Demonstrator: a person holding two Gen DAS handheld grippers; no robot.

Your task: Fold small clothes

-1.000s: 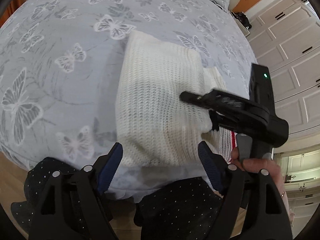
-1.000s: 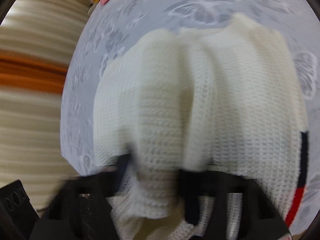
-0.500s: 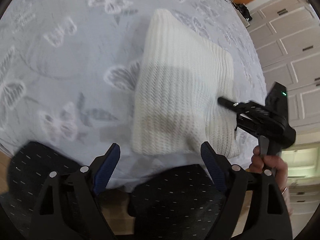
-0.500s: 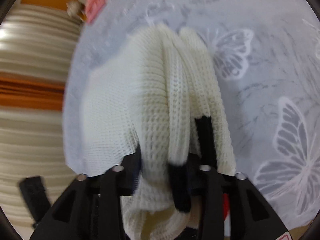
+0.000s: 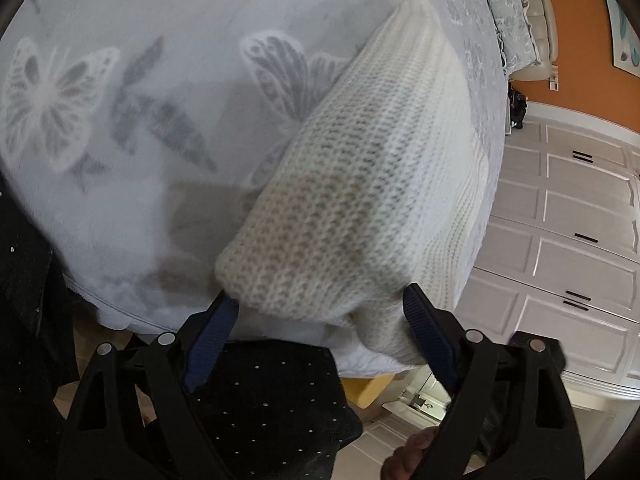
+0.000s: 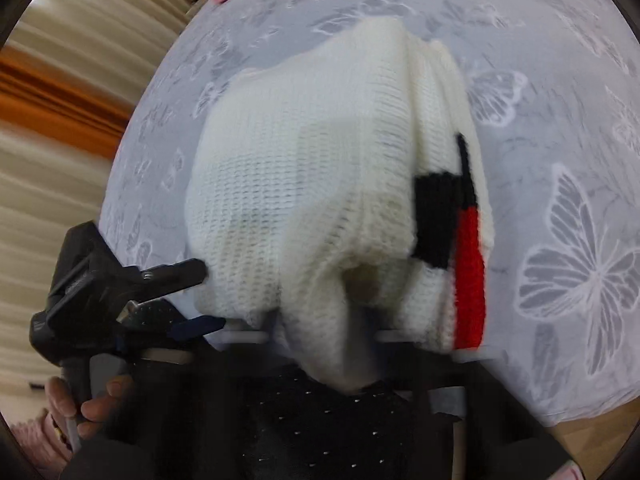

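So the left hand-held gripper (image 5: 320,328) has its blue pads spread wide around the near edge of the folded white knit sweater (image 5: 360,184), while the right hand-held gripper (image 6: 320,344), just closing, pinches a bunched fold of it on the butterfly-print bed (image 5: 120,100).

We find both views evenly lit by soft, diffuse light, with no glare. Fisheye distortion bends the edges strongly, and dark vignette arcs fill the corners. In the left wrist view the white knit sweater (image 5: 372,184) is motion-blurred, and a soft shadow falls on the bedspread (image 5: 132,128) beside it. The right wrist view is smeared throughout, worst at the striped curtain (image 6: 68,92).
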